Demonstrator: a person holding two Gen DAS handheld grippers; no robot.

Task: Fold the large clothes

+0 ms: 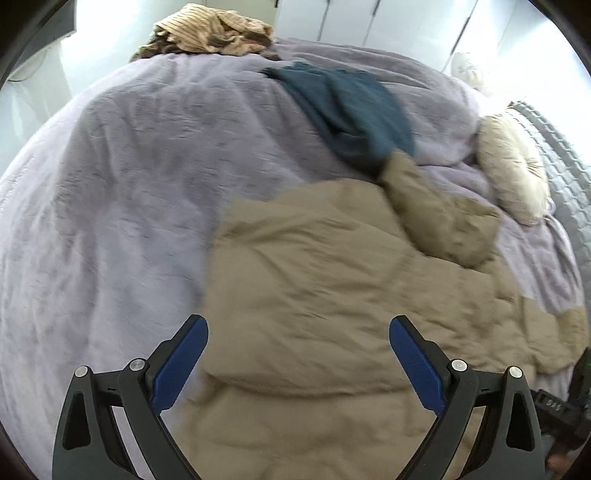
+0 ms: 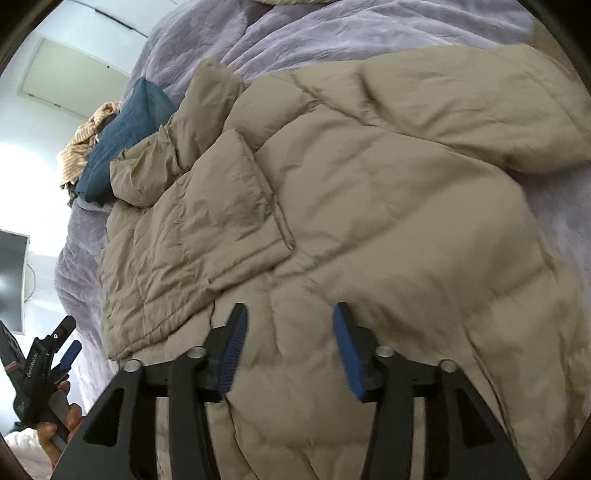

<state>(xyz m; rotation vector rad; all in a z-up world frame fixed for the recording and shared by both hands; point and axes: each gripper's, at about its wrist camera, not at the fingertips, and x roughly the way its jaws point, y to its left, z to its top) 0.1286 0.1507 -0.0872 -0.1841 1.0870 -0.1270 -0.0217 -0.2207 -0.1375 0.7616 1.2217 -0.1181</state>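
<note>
Lying spread across the lilac bed (image 1: pixel 110 184), the tan puffer jacket (image 2: pixel 369 184) looks light, soft and slippery; a hem or sleeve edge would give the surest hold. The left claw (image 1: pixel 298 356) hangs wide open, the right claw (image 2: pixel 290 350) partly spread, neither pinching anything. No containers show.

Counted on the lilac bedcover (image 1: pixel 122 177): one beige padded jacket (image 2: pixel 369 206), one blue garment (image 1: pixel 351 114), one striped tan garment (image 1: pixel 214 33), one cream cushion (image 1: pixel 513 166). Also two grippers, left gripper (image 1: pixel 298 328) and right gripper (image 2: pixel 289 316).
</note>
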